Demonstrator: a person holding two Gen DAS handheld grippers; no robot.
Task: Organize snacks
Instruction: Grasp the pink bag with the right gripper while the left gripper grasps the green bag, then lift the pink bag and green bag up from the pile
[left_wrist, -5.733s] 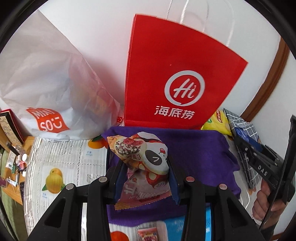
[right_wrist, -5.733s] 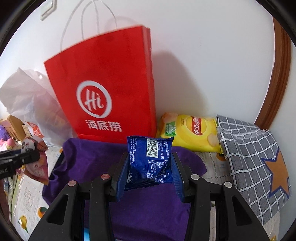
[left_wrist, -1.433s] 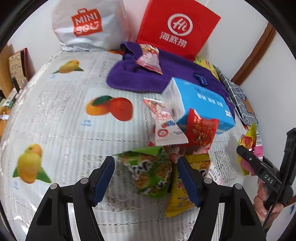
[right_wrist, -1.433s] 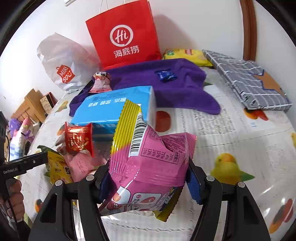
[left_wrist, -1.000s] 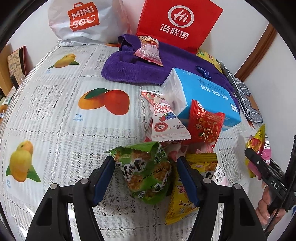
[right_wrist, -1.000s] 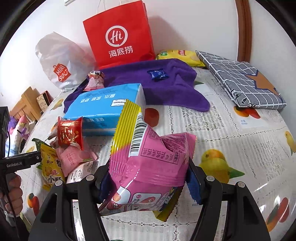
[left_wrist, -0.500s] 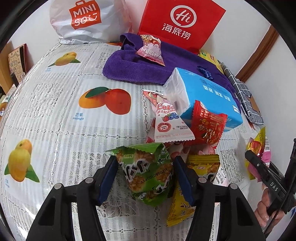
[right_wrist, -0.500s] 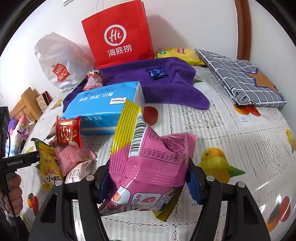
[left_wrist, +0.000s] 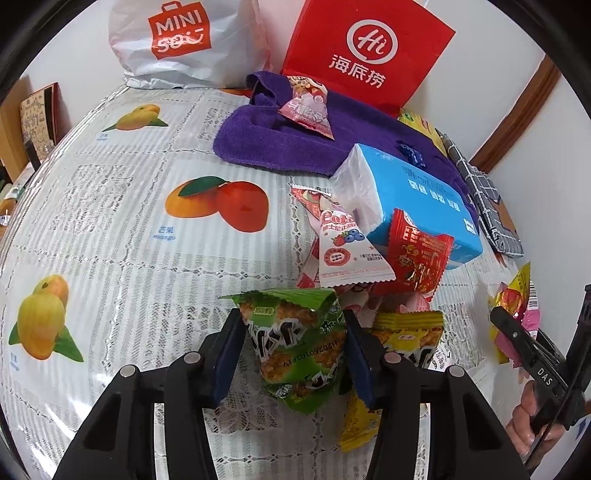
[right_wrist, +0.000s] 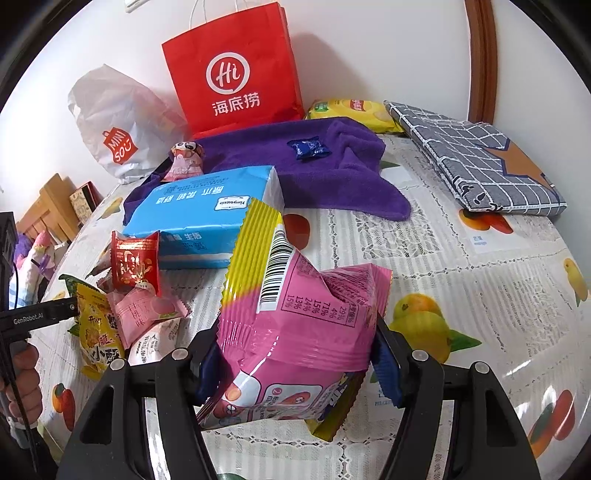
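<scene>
My left gripper (left_wrist: 293, 350) is shut on a green snack packet (left_wrist: 295, 343) at the near edge of a snack pile. My right gripper (right_wrist: 295, 354) is shut on a pink and yellow snack bag (right_wrist: 299, 325), held above the table. The pile holds a yellow packet (left_wrist: 402, 347), a red packet (left_wrist: 417, 254) and a white berry packet (left_wrist: 343, 254). A purple towel (right_wrist: 332, 173) lies at the back with a small blue packet (right_wrist: 308, 147) and a pink panda packet (right_wrist: 184, 158) on it.
A blue tissue pack (left_wrist: 410, 199) lies between the pile and the towel. A red paper bag (right_wrist: 236, 70) and a white Miniso bag (right_wrist: 118, 125) stand at the wall. A yellow chips bag (right_wrist: 354, 110) and a grey checked cloth (right_wrist: 480, 162) lie back right.
My left gripper has closed from open around the green packet to gripping it, and lifted slightly. My right gripper still holds the pink bag, nearly still.
</scene>
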